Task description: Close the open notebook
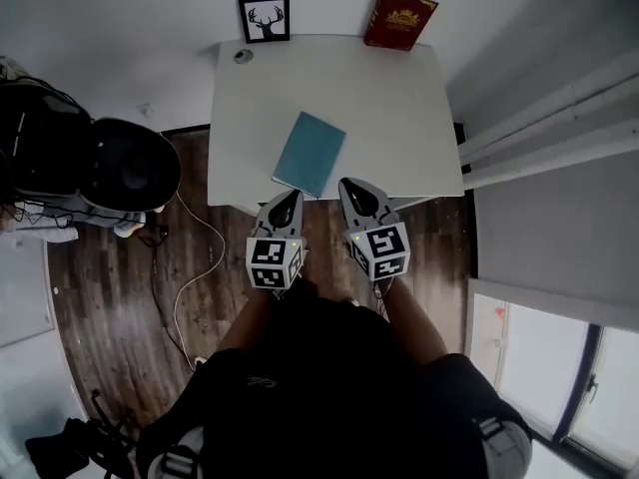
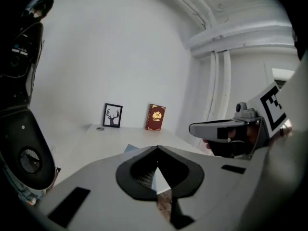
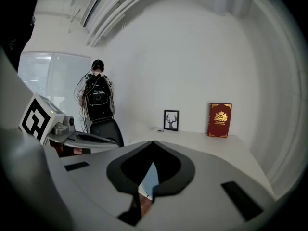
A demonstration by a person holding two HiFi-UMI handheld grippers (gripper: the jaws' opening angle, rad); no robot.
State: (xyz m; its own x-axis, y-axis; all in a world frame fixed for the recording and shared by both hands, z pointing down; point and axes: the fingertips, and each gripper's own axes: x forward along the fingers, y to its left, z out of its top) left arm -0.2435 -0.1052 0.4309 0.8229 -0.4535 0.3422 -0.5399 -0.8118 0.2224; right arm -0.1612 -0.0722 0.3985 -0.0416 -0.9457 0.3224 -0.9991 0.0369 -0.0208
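Seating comes first at the far left, where a black chair (image 1: pixel 120 173) is seen, with a pale cable (image 1: pixel 195 267) trailed over the wood floor beside it. Next the white table (image 1: pixel 399 118) is met, with a framed deer picture (image 1: pixel 265 18) and a small round object (image 1: pixel 243 56) at its back left. The teal notebook (image 1: pixel 310 153) is laid near the table's front edge, its long axis run from that edge toward the wall and leaned slightly right. Only 1 plain cover is shown and no pages, so it is judged already closed, though from this height a slightly lifted cover could not be ruled out. Below it, off the table, the 2 grippers are held side by side. The left gripper (image 1: pixel 290 196) is lined up with the notebook's near short edge, its jaws closed on nothing. The right gripper (image 1: pixel 351 186) is set just off the right long edge, likewise closed and empty. Neither is clearly the nearer, and the notebook lies just ahead of both. A red book (image 1: pixel 399 16) is propped against the wall at the right. The whole cover is given only by the head view. In each gripper view just a sliver of teal is seen past the joined jaw tips.
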